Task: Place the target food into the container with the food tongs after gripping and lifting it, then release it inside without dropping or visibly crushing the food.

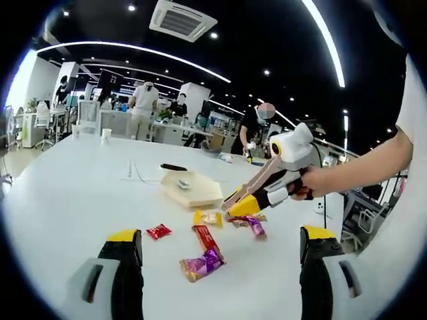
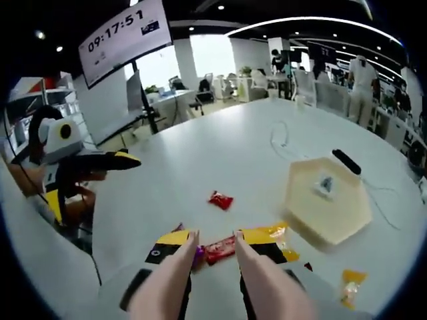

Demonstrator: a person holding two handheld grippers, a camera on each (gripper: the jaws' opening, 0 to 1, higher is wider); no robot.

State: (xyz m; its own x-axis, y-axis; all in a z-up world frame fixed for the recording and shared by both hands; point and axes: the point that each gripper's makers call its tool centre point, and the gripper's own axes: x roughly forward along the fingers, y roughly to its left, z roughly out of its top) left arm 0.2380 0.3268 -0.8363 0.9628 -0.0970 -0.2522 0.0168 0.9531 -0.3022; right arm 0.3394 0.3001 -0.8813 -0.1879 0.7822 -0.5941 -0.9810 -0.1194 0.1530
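Right claw [image 2: 212,241] w/ the long beige tongs on it is down low over the snack pile on the white table [image 2: 220,153]. Tips are partly open, nothing pinched afaict; a red candy bar [image 2: 219,250] sits right in the gap btwn them, a yellow packet [image 2: 275,233] just past the right tip. A small red candy [image 2: 221,199] lies a bit ahead of the tips. The hexagon tray [image 2: 327,203] is further ahead and off to the right, one small wrapped thing [image 2: 325,185] already in it. Left claw [image 1: 220,241] hangs above the table, jaws wide apart, holding nothing. A purple wrapper [image 1: 202,264] lies btwn its jaws.
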